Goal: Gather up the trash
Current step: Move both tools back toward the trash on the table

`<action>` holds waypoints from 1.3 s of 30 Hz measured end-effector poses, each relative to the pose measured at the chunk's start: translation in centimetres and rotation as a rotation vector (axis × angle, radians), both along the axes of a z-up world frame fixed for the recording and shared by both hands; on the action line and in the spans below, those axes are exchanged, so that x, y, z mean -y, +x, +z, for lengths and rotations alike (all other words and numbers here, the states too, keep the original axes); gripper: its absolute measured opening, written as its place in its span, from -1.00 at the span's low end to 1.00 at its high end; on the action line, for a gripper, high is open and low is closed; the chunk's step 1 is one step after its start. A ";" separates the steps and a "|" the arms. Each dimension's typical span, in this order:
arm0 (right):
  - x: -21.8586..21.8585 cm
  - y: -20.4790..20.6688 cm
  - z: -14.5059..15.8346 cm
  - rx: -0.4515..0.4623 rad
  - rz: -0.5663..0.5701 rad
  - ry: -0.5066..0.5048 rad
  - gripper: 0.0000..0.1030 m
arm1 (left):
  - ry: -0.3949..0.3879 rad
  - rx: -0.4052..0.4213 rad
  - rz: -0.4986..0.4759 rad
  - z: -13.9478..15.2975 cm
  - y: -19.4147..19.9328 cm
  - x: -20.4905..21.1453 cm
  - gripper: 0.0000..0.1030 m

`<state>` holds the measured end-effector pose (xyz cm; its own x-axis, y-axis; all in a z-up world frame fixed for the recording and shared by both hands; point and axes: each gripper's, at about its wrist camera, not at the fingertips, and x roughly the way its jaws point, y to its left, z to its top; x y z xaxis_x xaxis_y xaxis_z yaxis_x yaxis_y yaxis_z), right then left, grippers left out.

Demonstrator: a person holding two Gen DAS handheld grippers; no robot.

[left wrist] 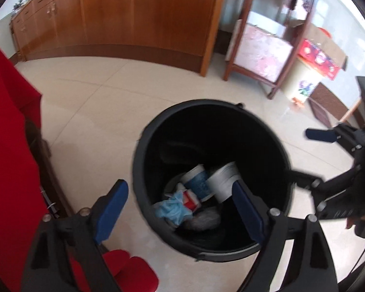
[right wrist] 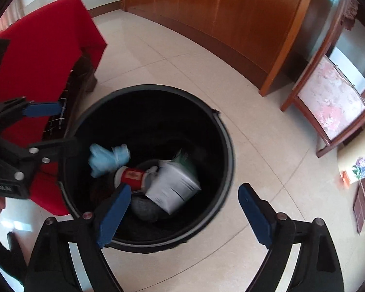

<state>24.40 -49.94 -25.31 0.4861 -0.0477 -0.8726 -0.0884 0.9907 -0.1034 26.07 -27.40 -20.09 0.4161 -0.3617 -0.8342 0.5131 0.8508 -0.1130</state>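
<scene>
- The pale tiled floor (left wrist: 90, 102) fills most of what you see in both wrist views, with a long wooden cabinet (left wrist: 133, 17) along its far side.
- A red cloth (right wrist: 41, 56) drapes over furniture just beside the bin, on your left.
- A wooden chair with a pink patterned seat (left wrist: 262, 56) stands near the end of the cabinet, well apart from the bin.
- The black trash bin (left wrist: 143, 160) stands upright on the floor directly below both of your grippers.
- Your left gripper (left wrist: 180, 209) hangs over the bin's near rim with its blue pads (left wrist: 112, 209) spread wide; nothing sits between them and they grip nothing.
- Your right gripper (right wrist: 185, 214) is likewise spread wide and empty, its left pad over the bin's opening and its right pad over the floor outside the rim.
- The trash lies inside the bin, at the bottom: a white crumpled carton (right wrist: 172, 187) lies tilted against the rest.
- A blue-and-white paper cup (left wrist: 198, 182) lies on its side next to the carton.
- A light blue bundle, a glove or thin bag (right wrist: 107, 158), you cannot tell which, is blurred near the bin's left wall.
- A small red-and-white container (right wrist: 131, 176) lies between the bundle and the carton.
</scene>
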 end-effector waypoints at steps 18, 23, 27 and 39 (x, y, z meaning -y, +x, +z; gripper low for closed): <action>-1.6 -2.9 8.6 0.155 -0.086 0.035 1.00 | 0.018 0.176 0.131 11.0 -4.8 -4.9 0.85; -4.4 -4.5 12.2 0.222 -0.063 0.029 1.00 | 0.001 0.226 0.140 13.5 -6.4 -6.4 0.85; -7.0 -5.8 14.5 0.261 -0.041 0.035 1.00 | -0.007 0.254 0.183 14.9 -7.5 -8.4 0.85; -15.3 -7.3 18.8 0.329 0.062 0.149 1.00 | -0.041 0.341 0.384 18.4 -10.9 -17.7 0.91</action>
<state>17.07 -34.66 -6.54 0.7401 0.1059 -0.6641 -0.1343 0.9909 0.0084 15.20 -9.75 -1.73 0.7712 -0.1590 -0.6164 0.1782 0.9835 -0.0307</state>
